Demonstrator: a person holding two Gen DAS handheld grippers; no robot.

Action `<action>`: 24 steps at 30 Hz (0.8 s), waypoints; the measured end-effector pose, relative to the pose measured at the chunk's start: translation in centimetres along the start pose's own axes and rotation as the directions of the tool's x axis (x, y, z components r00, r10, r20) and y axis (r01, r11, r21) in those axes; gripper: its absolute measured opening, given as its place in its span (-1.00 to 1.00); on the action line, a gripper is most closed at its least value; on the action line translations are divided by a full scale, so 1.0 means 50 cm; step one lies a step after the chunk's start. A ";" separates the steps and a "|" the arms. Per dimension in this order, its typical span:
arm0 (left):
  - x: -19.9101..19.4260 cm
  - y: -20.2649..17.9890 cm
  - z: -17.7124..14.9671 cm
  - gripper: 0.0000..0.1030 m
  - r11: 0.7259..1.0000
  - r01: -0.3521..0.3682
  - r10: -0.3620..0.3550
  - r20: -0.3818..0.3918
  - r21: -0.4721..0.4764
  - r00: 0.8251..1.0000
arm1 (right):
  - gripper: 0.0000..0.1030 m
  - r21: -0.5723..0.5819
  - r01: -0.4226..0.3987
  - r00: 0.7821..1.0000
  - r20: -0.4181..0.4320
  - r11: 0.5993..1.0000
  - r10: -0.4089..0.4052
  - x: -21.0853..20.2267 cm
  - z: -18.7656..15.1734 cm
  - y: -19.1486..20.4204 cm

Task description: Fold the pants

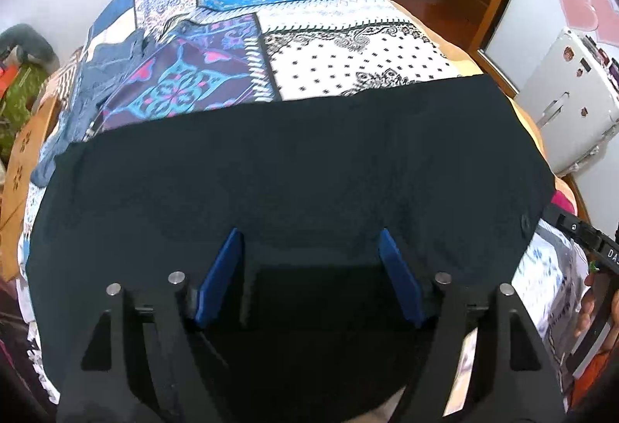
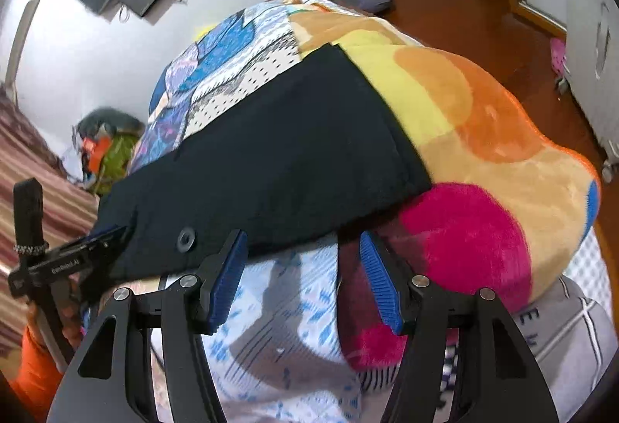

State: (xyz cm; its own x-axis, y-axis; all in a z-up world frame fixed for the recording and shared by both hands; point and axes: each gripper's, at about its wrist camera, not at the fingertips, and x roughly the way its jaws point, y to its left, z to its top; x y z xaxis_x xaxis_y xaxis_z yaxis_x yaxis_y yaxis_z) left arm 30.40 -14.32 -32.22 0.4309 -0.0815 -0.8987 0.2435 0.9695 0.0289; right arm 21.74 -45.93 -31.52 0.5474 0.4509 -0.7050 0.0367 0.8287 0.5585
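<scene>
The black pants (image 1: 294, 167) lie spread flat across the near part of the bed, over a blue and white patchwork bedspread (image 1: 348, 55), with one end reaching onto a plush blanket (image 2: 483, 136) of orange, yellow and pink patches. The left gripper (image 1: 309, 260) hangs right over the dark cloth with its blue pads (image 1: 220, 280) standing wide apart and nothing pinched between them. The right gripper (image 2: 303, 268) sits at the pants' near edge beside a button (image 2: 187, 239), its blue fingers (image 2: 377, 280) parted about halfway and empty, over pale printed sheet (image 2: 278, 326) and pink plush
</scene>
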 end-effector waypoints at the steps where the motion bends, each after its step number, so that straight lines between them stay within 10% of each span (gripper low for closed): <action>1: 0.003 -0.006 0.005 0.42 1.000 -0.005 0.005 0.003 0.005 1.000 | 0.10 0.004 0.002 1.000 0.006 1.000 -0.002 -0.003 0.000 -0.005; 10: 0.045 -0.046 0.047 0.51 1.000 -0.018 0.018 -0.001 0.016 1.000 | 0.09 0.015 0.051 0.993 0.109 0.999 -0.052 -0.002 0.017 -0.018; 15: 0.067 -0.068 0.064 0.55 0.999 -0.029 0.029 -0.003 0.035 1.000 | -0.72 -0.001 0.049 0.992 0.118 0.999 -0.048 0.005 0.042 -0.026; 24: 0.047 -0.070 0.063 0.54 0.998 0.037 -0.036 -0.023 0.041 0.999 | -0.83 -0.047 0.033 0.989 0.147 0.998 -0.026 -0.030 0.056 -0.005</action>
State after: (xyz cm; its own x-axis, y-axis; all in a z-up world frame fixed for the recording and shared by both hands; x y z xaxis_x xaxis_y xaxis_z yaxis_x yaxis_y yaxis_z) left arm 33.32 -18.62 -33.05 0.4018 -0.1111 -0.9090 0.2944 0.9556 0.0134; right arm 23.25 -47.73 -29.37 0.6632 0.3757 -0.6473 0.0153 0.8579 0.5136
